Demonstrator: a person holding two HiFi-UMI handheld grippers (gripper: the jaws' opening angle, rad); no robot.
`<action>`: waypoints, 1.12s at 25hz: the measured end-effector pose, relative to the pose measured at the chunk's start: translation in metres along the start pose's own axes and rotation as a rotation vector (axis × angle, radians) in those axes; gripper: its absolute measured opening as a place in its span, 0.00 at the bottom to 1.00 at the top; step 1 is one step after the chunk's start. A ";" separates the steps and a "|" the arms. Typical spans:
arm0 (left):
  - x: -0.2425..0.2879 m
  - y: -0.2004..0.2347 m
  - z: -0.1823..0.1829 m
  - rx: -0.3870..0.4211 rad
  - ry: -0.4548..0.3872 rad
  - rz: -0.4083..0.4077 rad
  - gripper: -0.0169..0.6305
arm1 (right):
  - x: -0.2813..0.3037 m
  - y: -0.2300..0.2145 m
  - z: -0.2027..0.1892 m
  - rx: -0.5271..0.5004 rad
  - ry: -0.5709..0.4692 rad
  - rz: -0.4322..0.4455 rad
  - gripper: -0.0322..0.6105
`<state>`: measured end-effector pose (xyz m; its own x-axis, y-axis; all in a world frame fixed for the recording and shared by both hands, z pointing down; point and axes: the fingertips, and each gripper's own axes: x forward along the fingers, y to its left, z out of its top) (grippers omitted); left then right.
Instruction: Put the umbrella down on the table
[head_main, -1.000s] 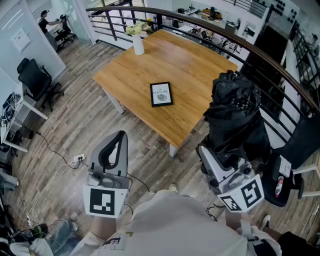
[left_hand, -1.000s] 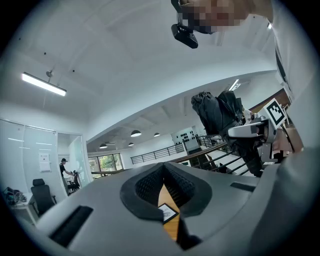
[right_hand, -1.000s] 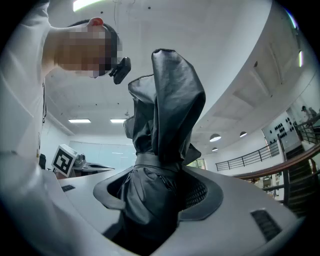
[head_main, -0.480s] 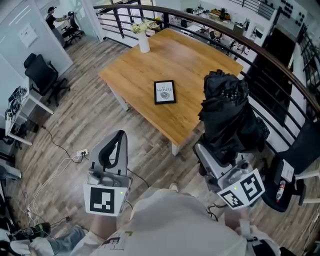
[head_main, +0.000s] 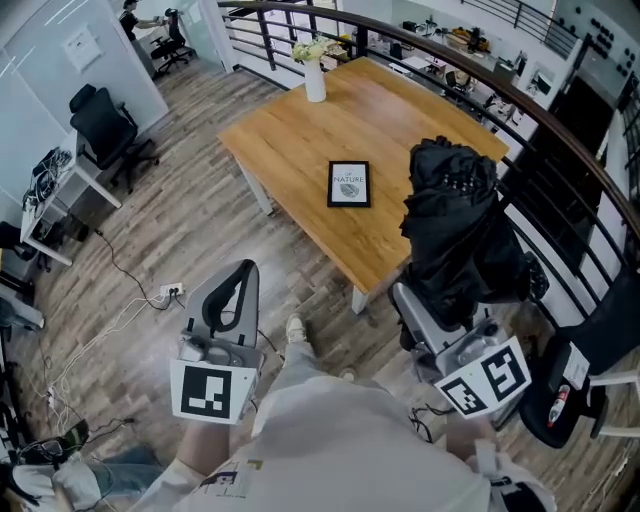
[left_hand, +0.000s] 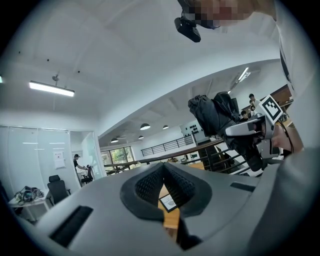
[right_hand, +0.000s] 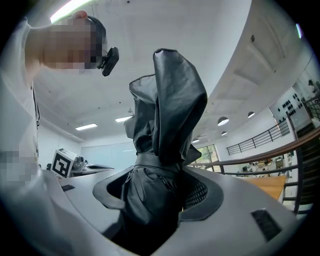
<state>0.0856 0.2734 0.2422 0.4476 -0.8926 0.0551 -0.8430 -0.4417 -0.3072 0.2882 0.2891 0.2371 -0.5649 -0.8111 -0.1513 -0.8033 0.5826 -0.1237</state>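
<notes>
A folded black umbrella (head_main: 458, 225) stands upright in my right gripper (head_main: 432, 310), which is shut on its lower end; in the right gripper view the umbrella (right_hand: 162, 150) fills the space between the jaws. It is held in the air beside the near right corner of the wooden table (head_main: 300, 140), not touching it. My left gripper (head_main: 228, 300) is at the lower left over the floor, its jaws together with nothing in them. In the left gripper view the pads (left_hand: 145, 185) meet, and the umbrella (left_hand: 212, 112) shows to the right.
On the table lie a framed picture (head_main: 349, 184) and a white vase of flowers (head_main: 314, 72) at the far corner. A dark railing (head_main: 560, 130) curves behind the table. Office chairs (head_main: 108, 130) stand at the left, another (head_main: 590, 350) at the right. Cables (head_main: 130, 300) lie on the wooden floor.
The head view has shifted, so the table sits further right and nearer. The umbrella stays upright in my right gripper, a little closer to the table's corner. The left gripper has barely moved.
</notes>
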 end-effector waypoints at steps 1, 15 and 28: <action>0.001 0.000 -0.002 -0.001 0.006 0.001 0.05 | 0.002 0.000 -0.002 -0.006 0.004 0.004 0.49; 0.048 0.053 -0.047 -0.042 0.001 0.006 0.05 | 0.093 0.003 -0.051 -0.012 0.078 0.064 0.49; 0.138 0.189 -0.101 -0.093 0.024 -0.014 0.05 | 0.261 -0.018 -0.084 0.024 0.133 0.034 0.49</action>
<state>-0.0422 0.0579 0.2874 0.4534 -0.8876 0.0815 -0.8612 -0.4598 -0.2167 0.1391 0.0628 0.2823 -0.6132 -0.7895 -0.0247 -0.7793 0.6098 -0.1444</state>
